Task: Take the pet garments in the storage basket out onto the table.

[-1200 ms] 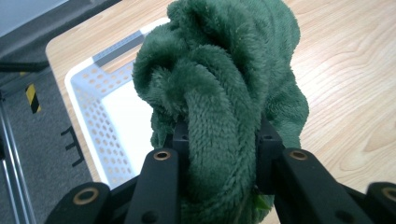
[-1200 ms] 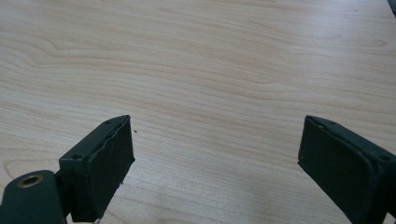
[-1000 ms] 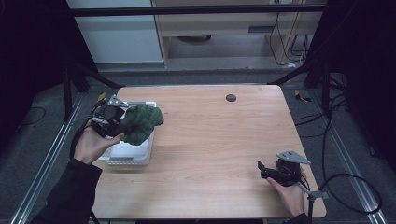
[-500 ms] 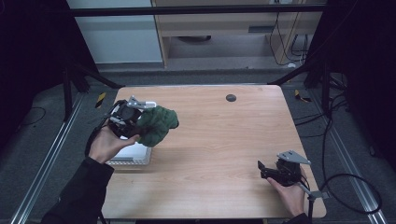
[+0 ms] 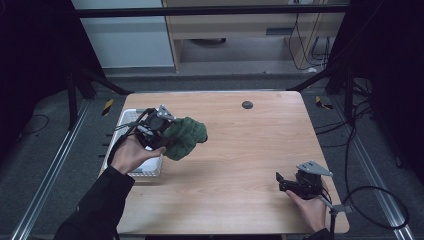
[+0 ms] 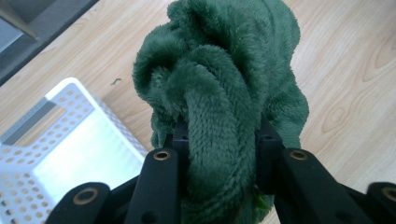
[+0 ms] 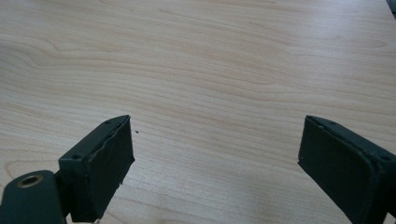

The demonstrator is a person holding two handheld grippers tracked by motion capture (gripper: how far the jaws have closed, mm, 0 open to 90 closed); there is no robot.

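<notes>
One wooden table [image 5: 235, 165] takes up most of the high view, pale grain, a small dark round mark [image 5: 247, 104] on it toward 12 o'clock. A white perforated basket [image 5: 131, 120] sits at the table's 9 o'clock edge, partly under the person's left hand [image 5: 127, 154]; in the left gripper view its holed rim [image 6: 70, 93] lies at 9 o'clock, below and beside the load. Green plush cloth [image 5: 186, 137], bunched into a lump, hangs above the tabletop just to the 3 o'clock side of the basket, clear of it. Left gripper [image 5: 156, 131] has its jaws clamped on a thick fold of the cloth [image 6: 219, 93]; the pile bulges out above and to both sides of the black jaws. Right gripper [image 5: 290, 183] rests near the table's 5 o'clock corner, well apart from the cloth, in the person's right hand [image 5: 311, 210]. Its jaws stand wide, bare wood between them in the right gripper view [image 7: 215, 154]. A tiny dark speck [image 7: 137, 130] lies just beside the left-side jaw.
</notes>
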